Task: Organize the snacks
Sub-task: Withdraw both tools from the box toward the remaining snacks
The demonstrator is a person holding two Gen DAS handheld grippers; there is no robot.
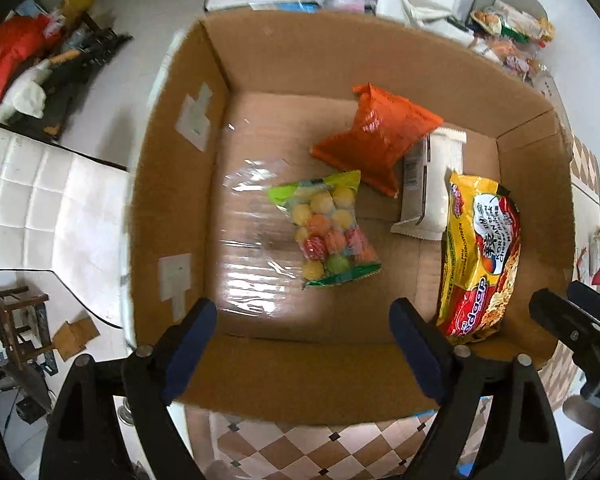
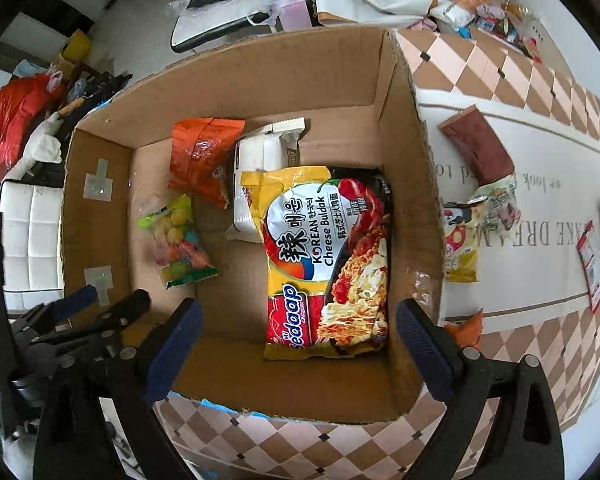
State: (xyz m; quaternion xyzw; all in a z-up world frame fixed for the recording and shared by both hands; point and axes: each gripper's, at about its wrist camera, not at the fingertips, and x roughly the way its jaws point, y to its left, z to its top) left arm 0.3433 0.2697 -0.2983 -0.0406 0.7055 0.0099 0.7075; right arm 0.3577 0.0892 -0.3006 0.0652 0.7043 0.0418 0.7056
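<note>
Only the right wrist view shows the printed cloth to the right of the cardboard box (image 2: 404, 128), with a brown packet (image 2: 478, 146) and a crumpled wrapper (image 2: 496, 204) lying on it; only the left wrist view shows the quilted white seat (image 1: 40, 208) to the left of the box. Inside the box, from left to right, lie a clear bag of coloured candy balls (image 1: 326, 230), an orange snack pouch (image 1: 374, 136), a white wrapped bar (image 1: 434, 184) partly under the pouch, and a yellow Sedaap Korean Cheese Buldak noodle packet (image 2: 328, 260) against the right wall. The left gripper (image 1: 304, 344) hangs over the box's near-left part with jaws spread and nothing between them; the right gripper (image 2: 300, 344) hangs over the noodle packet, likewise released. The heap of wrappers (image 2: 484, 4) beyond the box is too jumbled to name, and the cloth's lettering is cut off.
</note>
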